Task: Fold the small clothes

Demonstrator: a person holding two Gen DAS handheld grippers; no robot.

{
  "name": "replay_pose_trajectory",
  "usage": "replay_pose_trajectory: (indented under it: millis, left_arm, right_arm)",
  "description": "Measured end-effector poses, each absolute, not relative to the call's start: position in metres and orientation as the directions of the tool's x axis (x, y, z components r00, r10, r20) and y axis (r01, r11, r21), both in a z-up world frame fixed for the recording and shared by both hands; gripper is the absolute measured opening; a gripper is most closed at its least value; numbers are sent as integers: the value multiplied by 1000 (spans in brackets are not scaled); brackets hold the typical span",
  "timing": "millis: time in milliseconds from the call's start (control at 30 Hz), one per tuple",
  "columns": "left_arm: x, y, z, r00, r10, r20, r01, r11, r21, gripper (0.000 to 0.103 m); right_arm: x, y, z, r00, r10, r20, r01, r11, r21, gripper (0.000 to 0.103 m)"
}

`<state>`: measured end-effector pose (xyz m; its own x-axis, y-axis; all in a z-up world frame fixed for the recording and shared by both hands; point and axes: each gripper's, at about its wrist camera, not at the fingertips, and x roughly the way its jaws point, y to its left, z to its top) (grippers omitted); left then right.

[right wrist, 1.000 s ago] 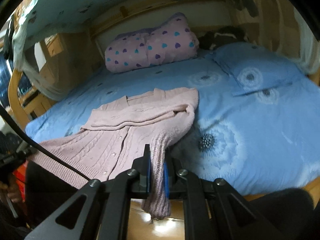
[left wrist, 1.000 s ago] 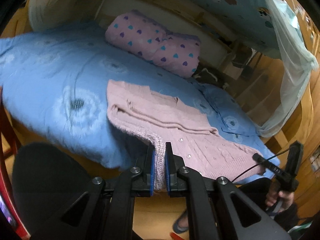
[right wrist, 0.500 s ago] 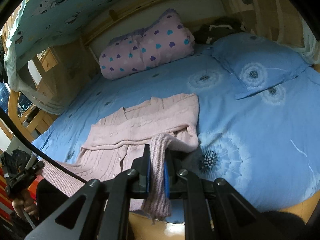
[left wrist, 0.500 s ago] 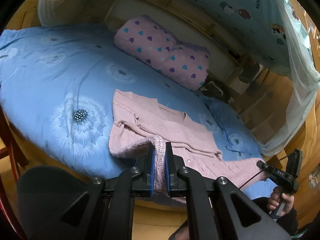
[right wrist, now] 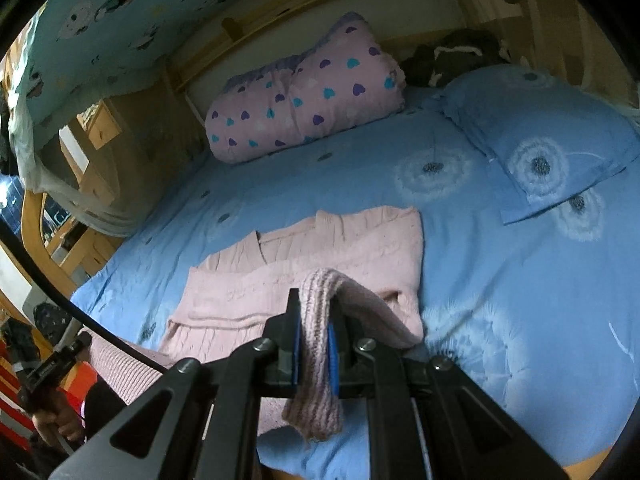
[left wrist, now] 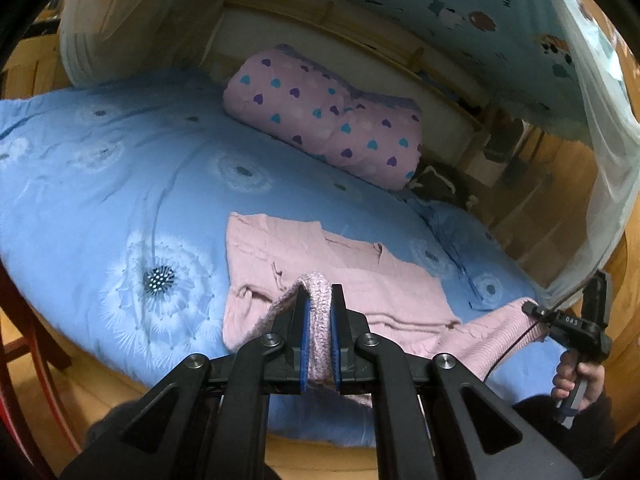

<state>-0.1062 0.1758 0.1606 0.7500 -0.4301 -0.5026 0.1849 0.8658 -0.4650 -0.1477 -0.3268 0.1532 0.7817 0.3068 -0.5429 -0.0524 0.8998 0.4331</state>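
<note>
Pinching pink cardigan (left wrist: pixel 352 280) cuffs near the bed's (left wrist: pixel 100 184) front edge: left gripper (left wrist: pixel 319 312), right gripper (right wrist: pixel 314 332), both clamped tight.

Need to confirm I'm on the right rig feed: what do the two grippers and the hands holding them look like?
Both the left gripper and the right gripper have matte black angular fingers with blue pads inside, and round silver screws at the linkage joints. A thin black cable runs to the right one, whose body carries small white lettering. The bare hand grips a black handle above a dark sleeve.

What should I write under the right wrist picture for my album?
Right tongs pinch the pink knitted cardigan's ribbed edge above the blue dandelion bedspread.
</note>
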Motion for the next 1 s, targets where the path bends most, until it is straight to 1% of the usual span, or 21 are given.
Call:
replay_pose_trajectory:
  millis: [167, 267, 333, 433, 500, 767, 1000]
  left_arm:
    - [-73, 176, 155, 739, -447, -503, 136, 831, -539, 0]
    - [-45, 171, 156, 708, -488, -511, 129, 800, -585, 0]
    - [-21, 162, 160, 682, -523, -511, 139, 779, -612, 0]
    - [13, 145, 167, 671, -507, -540, 142, 803, -578, 0]
    - [36, 134, 167, 660, -513, -549, 140, 802, -580, 0]
    - [92, 121, 151, 641, -489, -592, 108, 821, -561, 0]
    - [116, 128, 130, 628, -457, -630, 77, 842, -534, 0]
  right_arm:
    - [-129, -348, 157, 791, 279, -544, -10, 896, 445, 11]
    - [-112, -356, 154, 783, 290, -550, 0, 884, 467, 11]
    - [-95, -356, 151, 764, 299, -571, 4, 884, 468, 11]
    - [-67, -353, 150, 738, 294, -607, 7, 896, 443, 11]
    - [-50, -352, 151, 734, 274, -621, 11, 910, 414, 11]
    - [4, -355, 145, 711, 245, -659, 40, 922, 386, 11]
    - [33, -368, 119, 709, 261, -654, 75, 895, 439, 11]
